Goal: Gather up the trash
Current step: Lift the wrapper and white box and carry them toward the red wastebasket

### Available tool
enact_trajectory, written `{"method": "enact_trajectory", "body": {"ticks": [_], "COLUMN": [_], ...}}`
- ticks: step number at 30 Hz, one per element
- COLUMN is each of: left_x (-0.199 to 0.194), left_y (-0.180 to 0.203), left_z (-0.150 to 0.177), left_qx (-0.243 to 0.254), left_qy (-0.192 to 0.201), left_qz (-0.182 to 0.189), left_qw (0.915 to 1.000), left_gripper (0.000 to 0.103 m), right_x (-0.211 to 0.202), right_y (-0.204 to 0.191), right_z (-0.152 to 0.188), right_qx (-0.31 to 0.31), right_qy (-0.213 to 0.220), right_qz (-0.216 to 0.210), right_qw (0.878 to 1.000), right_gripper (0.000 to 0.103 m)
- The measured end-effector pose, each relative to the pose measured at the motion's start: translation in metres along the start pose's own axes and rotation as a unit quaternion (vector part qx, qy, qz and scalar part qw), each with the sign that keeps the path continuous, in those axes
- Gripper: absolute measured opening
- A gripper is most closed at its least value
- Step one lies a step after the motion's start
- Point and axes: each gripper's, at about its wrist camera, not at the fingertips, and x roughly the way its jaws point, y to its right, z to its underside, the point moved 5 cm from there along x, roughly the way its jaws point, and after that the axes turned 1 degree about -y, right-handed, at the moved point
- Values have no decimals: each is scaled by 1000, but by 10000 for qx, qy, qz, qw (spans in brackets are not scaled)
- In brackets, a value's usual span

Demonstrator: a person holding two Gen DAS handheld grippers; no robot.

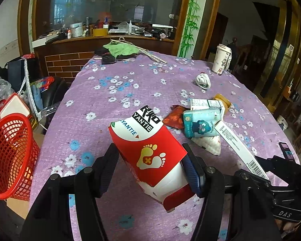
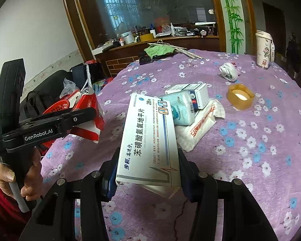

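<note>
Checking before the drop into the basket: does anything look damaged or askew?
Yes. The red carton in the left gripper is crushed and tilted. The white tablet box in the right gripper has its near end flap hanging open.

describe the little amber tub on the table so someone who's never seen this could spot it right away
Start at the purple floral tablecloth and find the heap of white boxes and tissue packs near its middle. Just right of that heap, apart from it, sits the amber tub. It is the only translucent honey-coloured thing there, open-topped with something white inside.
</note>
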Motion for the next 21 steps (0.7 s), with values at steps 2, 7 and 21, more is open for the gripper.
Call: {"method": "enact_trajectory", "body": {"ticks": [2,7,21], "left_x": [-2,-6,-24], "left_y": [-3,-11,-36], "left_z": [2,5,8], "left_qx": [-17,-58,-215], "left_qy": [4,30,166], "left_qz": [-43,-81,-157], "left_qw": [10000,9999,9995], "left_gripper": [62,62,62], "right_x": [2,4,12], "right_y": [-3,-12,-35], "right_z": [0,1,-1], "right_qx": [-15,-73,-274], "right_qy": [-32,-69,-184], "right_qz": [-4,-13,-21], "right_qw": [10000,9999,9995], "right_gripper": [55,55,55]}}
